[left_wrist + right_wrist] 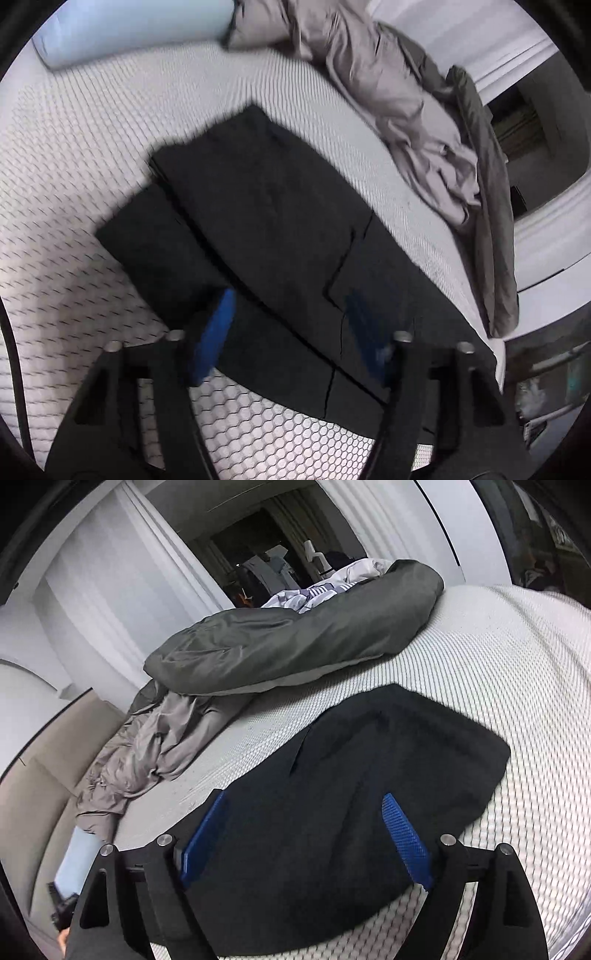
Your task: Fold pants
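Left wrist view: the left hand-held gripper (291, 325) hangs released, blue pads spread wide, just above the black pants (258, 206). The pants lie ahead of it on the honeycomb-textured mattress (74, 155), already doubled into a long layered strip; a crumpled taupe duvet (388, 96) sits beyond to the right, a pale blue pillow (122, 29) far ahead to the left.

Right wrist view: the right hand-held gripper (306, 834) is likewise released, grasping nothing, with the pants (369, 775) directly beneath and ahead, and an olive-grey pillow (295, 635) further off.

The fold seems midway; next, each gripper likely needs to pinch one end and carry it across.
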Action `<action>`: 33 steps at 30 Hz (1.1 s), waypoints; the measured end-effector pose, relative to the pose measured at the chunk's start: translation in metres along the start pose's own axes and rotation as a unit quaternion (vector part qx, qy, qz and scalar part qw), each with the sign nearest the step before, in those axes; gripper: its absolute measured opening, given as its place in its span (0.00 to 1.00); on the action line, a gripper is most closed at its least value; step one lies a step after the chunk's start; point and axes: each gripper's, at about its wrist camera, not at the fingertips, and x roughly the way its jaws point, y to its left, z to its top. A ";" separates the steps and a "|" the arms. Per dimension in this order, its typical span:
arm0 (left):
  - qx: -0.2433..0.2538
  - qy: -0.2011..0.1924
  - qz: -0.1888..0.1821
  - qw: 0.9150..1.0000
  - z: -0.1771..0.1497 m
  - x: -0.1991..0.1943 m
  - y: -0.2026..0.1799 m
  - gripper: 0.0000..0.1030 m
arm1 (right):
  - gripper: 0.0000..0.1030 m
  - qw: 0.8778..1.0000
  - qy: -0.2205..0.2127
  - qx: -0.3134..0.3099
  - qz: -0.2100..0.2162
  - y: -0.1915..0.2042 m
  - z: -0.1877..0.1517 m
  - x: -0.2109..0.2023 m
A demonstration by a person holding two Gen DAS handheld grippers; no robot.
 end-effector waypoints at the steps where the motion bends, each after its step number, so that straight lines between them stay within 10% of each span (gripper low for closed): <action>1: 0.002 0.002 0.006 1.000 -0.001 0.008 0.000 0.52 | 0.84 1.000 0.003 0.002 0.003 -0.002 -0.004 0.000; 3: -0.002 0.002 0.014 1.000 0.001 0.023 0.001 0.50 | 0.84 1.000 0.012 0.005 0.007 -0.006 -0.010 0.002; 7: -0.025 -0.033 0.020 0.999 0.002 0.025 0.008 0.00 | 0.84 1.000 0.019 -0.001 -0.003 -0.011 -0.013 0.006; 21: -0.008 -0.055 0.039 0.998 -0.029 -0.026 0.034 0.00 | 0.84 0.999 0.015 -0.028 -0.022 -0.010 -0.014 0.004; 26: -0.019 -0.076 0.012 0.997 -0.051 -0.067 0.047 0.31 | 0.84 0.999 0.006 -0.030 -0.025 -0.012 -0.013 -0.003; 33: -0.044 -0.004 -0.019 0.999 -0.065 -0.030 0.041 0.33 | 0.84 1.000 0.016 -0.013 -0.016 -0.016 -0.013 -0.002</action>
